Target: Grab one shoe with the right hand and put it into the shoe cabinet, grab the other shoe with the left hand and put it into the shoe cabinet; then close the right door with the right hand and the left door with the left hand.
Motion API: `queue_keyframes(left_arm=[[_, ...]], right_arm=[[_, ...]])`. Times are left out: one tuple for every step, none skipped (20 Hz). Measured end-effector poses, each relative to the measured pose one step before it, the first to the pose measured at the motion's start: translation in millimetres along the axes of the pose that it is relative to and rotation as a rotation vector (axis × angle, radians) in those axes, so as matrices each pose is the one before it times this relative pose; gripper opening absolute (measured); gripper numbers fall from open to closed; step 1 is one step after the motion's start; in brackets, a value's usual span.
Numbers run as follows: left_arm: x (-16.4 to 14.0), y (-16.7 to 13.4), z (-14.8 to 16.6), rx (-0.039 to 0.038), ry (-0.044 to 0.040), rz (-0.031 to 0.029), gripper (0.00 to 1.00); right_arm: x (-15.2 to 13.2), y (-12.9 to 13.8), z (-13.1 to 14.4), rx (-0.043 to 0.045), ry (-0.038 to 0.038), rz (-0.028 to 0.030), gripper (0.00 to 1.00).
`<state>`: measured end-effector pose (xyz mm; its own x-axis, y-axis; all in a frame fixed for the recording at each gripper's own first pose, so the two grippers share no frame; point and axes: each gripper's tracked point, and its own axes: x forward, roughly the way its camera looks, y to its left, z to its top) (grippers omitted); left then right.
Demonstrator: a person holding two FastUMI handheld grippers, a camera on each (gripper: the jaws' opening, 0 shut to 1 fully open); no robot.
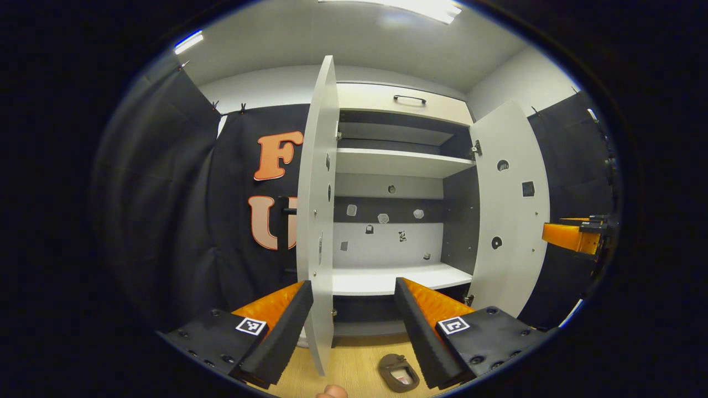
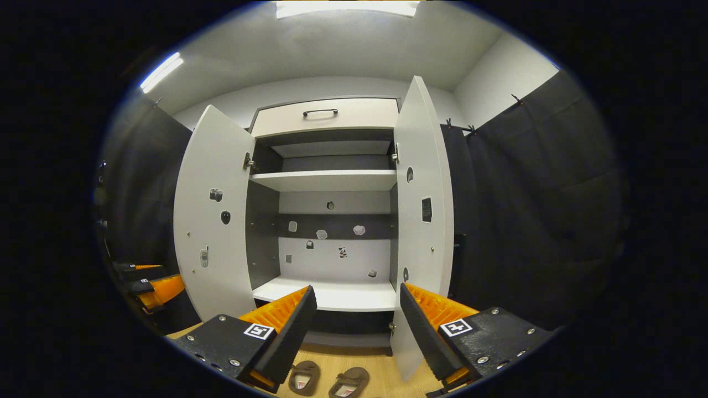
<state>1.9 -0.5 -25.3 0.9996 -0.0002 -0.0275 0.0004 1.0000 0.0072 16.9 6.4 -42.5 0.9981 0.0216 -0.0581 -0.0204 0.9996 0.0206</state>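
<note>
Bright ceiling lights (image 2: 345,8) overhead, sharp focus, strong fisheye bending toward the edges.

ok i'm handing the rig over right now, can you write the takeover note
Left gripper: open, holding nothing, facing the shoe cabinet near the edge of the left door.
Right gripper: open, holding nothing, facing the cabinet by the right door.
Shoes: both brown shoes lie on the wooden floor in front of the cabinet, one beside the other.
Doors: both stand wide open.
Done: nothing yet.
Left: right gripper takes one shoe to the cabinet, left gripper takes the other, then close the right door with the right, the left door with the left.
</note>
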Motion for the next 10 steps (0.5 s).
queue_keyframes(left_arm=[[-1.43, 1.70, 1.24, 0.00729, -0.00715, 0.00610, 0.96], [-1.42, -0.25, 1.59, -0.00080, -0.00722, 0.00037, 0.97], [-0.57, -1.93, 0.19, -0.01290, -0.00447, -0.00767, 0.97], [-1.26, -3.95, 0.46, -0.01779, -0.00363, -0.01112, 0.96], [-1.76, -1.60, 0.88, -0.00900, -0.00607, -0.00418, 0.97], [-0.65, -0.74, 1.55, 0.00526, -0.00810, -0.00480, 0.97], [-0.72, -1.64, 2.39, 0.01618, -0.01125, -0.00758, 0.97], [-0.05, -0.94, 0.63, 0.01090, -0.00709, -0.00135, 0.97], [0.14, 0.44, -0.03, 0.00332, -0.00159, 0.00208, 0.97], [0.69, -0.31, -0.58, -0.00304, 0.00073, -0.00118, 0.97]], right_arm=[[-0.55, 0.42, -5.96, 0.00536, 0.00725, 0.00461, 0.93], [-0.25, -1.06, -7.82, 0.00610, 0.00878, 0.00017, 0.93], [-0.19, -1.49, -11.16, 0.00576, 0.01278, -0.00022, 0.93], [0.20, -0.29, -13.11, 0.00220, 0.01748, 0.00278, 0.98], [1.12, -2.05, -14.60, -0.00138, 0.01539, -0.00362, 0.94], [1.63, -3.72, -16.16, -0.00501, 0.01642, -0.00889, 0.93], [2.62, -2.22, -18.51, -0.00813, 0.01858, -0.00643, 0.93], [3.67, -1.56, -20.16, -0.00824, 0.01750, -0.00976, 0.94], [5.61, -1.00, -24.68, -0.00692, 0.02829, -0.00626, 0.93], [3.04, 2.83, -25.54, -0.00086, 0.03729, 0.00725, 0.94]])
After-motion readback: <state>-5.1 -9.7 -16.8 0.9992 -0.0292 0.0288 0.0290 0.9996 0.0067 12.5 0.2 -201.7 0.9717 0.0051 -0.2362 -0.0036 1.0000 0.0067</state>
